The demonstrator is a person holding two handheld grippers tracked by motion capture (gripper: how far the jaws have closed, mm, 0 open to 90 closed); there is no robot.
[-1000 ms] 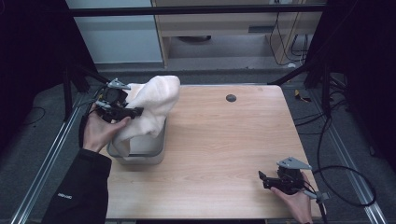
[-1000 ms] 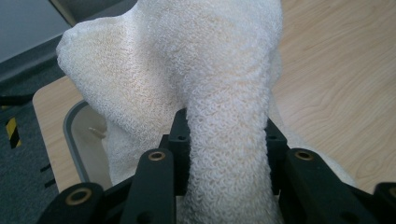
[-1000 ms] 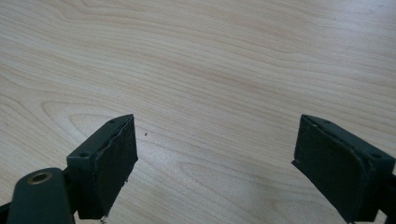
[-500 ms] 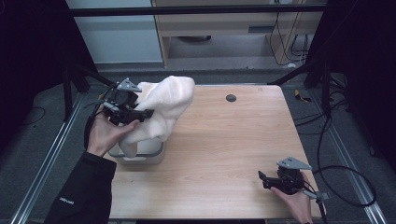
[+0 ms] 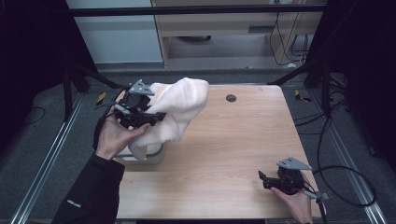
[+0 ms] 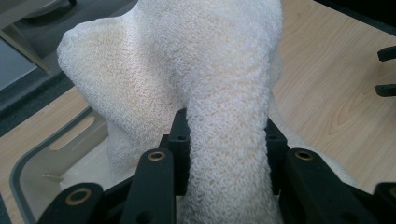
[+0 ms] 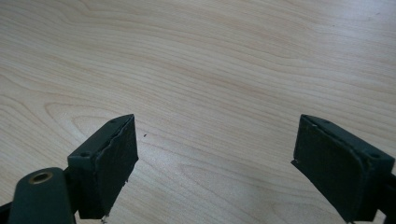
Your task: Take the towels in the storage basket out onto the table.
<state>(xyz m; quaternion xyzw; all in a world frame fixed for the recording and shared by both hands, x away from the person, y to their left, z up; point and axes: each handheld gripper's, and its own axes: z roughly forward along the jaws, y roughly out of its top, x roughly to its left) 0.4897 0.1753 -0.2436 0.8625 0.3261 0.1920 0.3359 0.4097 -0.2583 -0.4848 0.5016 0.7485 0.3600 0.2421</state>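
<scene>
The person's left hand (image 5: 109, 137) holds the left gripper (image 5: 140, 114) up over the far left part of the wooden table (image 5: 233, 140). Its jaws are clamped on a thick fold of a cream towel (image 5: 180, 109), which is lifted and bunched, with one rounded end sticking up toward the back of the table. In the left gripper view the towel (image 6: 196, 84) runs up between the two black jaws, pinched tight. Its lower end hangs down into a grey tub (image 5: 152, 154) that sits on the table near the left edge; I think the cloth still touches the inside of the tub (image 6: 51, 154), though the folds hide the contact.

Well apart from this, at the near right corner, the right hand (image 5: 296, 203) rests the right gripper (image 5: 264, 179) low over bare wood. Its jaws stand wide apart with nothing between them, as the right gripper view (image 7: 215, 154) makes plain.

A small dark round hole (image 5: 230, 98) marks the tabletop near the far edge.
</scene>
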